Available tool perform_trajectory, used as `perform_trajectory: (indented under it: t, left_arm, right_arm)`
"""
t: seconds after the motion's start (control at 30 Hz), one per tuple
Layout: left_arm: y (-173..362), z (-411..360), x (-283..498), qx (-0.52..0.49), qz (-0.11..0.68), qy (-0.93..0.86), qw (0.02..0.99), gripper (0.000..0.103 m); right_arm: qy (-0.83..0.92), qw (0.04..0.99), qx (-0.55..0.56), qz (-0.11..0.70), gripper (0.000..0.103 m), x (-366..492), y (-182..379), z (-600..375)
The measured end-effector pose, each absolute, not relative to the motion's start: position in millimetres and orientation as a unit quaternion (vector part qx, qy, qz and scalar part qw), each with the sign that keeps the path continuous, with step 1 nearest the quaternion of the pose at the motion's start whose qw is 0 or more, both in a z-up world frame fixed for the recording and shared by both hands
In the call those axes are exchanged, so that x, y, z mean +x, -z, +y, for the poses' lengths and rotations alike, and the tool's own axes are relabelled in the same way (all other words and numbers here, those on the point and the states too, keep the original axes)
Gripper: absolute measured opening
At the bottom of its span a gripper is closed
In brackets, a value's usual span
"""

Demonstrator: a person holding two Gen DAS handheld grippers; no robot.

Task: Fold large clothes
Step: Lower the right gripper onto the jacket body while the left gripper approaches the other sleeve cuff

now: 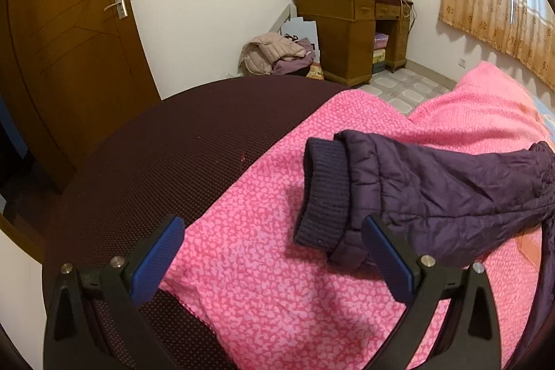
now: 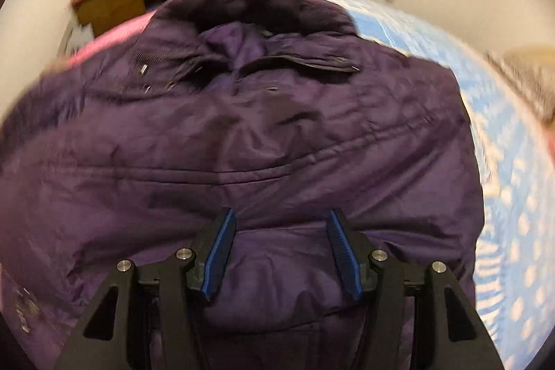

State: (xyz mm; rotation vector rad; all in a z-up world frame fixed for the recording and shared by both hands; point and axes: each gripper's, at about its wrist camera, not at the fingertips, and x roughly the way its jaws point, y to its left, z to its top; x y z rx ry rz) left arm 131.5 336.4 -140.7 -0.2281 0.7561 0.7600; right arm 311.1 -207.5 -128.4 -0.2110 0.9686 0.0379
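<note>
Purple padded jacket point(image 2: 242, 141) lies spread on the bed, collar point(image 2: 263, 9) far from the right wrist camera, one half over the pink blanket point(image 1: 263, 266), the other over a blue patterned sheet point(image 2: 503, 162). Sleeve point(image 1: 433, 182) stretches out sideways across the pink, ribbed cuff point(image 1: 324, 193) at its end. Left gripper point(image 1: 274, 252) is spread wide, nothing pinched, its right pad just beside the cuff. Right gripper point(image 2: 282, 248) is parted about halfway over the jacket body, empty too; view is blurred. Step looks like sleeve fold-in: take cuff and padded edge together, pinch deep past the rib, carry it flat across the chest. Right tongs should pin the body so slick fabric doesn't slide
</note>
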Motion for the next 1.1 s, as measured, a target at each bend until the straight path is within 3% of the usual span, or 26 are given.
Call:
perform_trajectory:
  t: [0.27,0.6,1.1]
  left_arm:
    - [141.5,353.8,122.6,-0.126,0.356,-0.362,0.852,0.103]
    - [143.4,362.4,115.2,-0.166,0.355,-0.329,0.859,0.103]
    - [143.3,354.6,136.1,-0.175,0.346,-0.296,0.873,0.103]
  right_arm:
    - [-0.105,0.896,-0.062,0.428,0.057,278.0,83.5,-154.9]
    - [-0.135,0.877,-0.111,0.448,0.057,279.5,135.3,-84.6]
    - [-0.136,0.88,-0.121,0.439,0.057,276.0,145.1,-82.6]
